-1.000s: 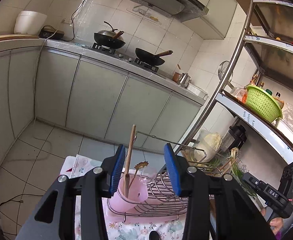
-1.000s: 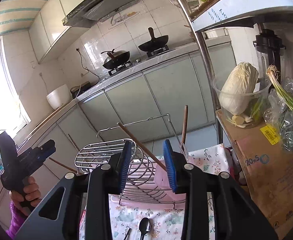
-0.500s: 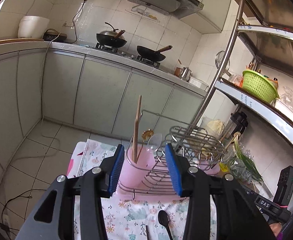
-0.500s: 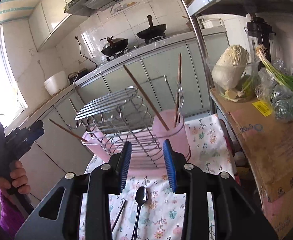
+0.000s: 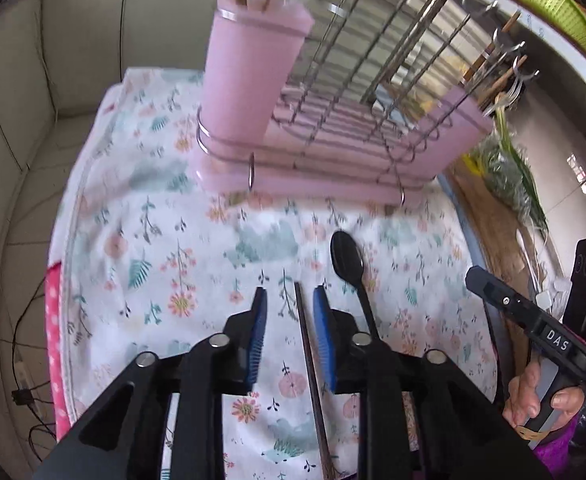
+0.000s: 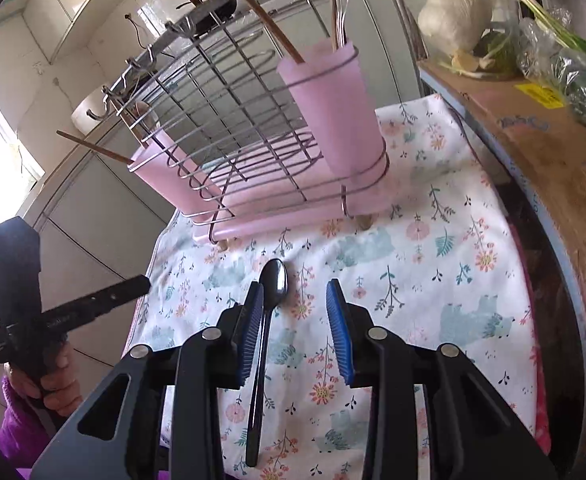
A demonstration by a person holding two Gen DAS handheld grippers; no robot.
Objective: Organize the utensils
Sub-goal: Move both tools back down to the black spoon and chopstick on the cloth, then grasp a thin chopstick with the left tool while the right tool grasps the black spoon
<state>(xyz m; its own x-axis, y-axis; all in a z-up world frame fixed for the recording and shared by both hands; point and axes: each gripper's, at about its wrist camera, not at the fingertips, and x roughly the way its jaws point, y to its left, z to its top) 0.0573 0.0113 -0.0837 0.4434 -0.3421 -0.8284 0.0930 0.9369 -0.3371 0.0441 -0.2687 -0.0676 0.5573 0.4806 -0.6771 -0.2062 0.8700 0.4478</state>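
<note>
Two tall pink plastic cups [image 6: 335, 108] sit at either end of the chrome wire rack [image 6: 229, 120], the right one holding wooden sticks and metal forks. Near it on the flowered cloth [image 6: 425, 264] lie a black spoon [image 6: 271, 284] and a dark chopstick [image 5: 307, 344]. The left gripper [image 5: 289, 304] gapes empty astride the chopstick; the right gripper [image 6: 295, 300], wide open, hovers empty beside the spoon.

Both grippers point forward and down, side by side. The left gripper [image 5: 289, 308] has its jaws apart. The right gripper [image 6: 295, 304] is spread wider. A hand [image 5: 541, 396] grips each handle.
</note>
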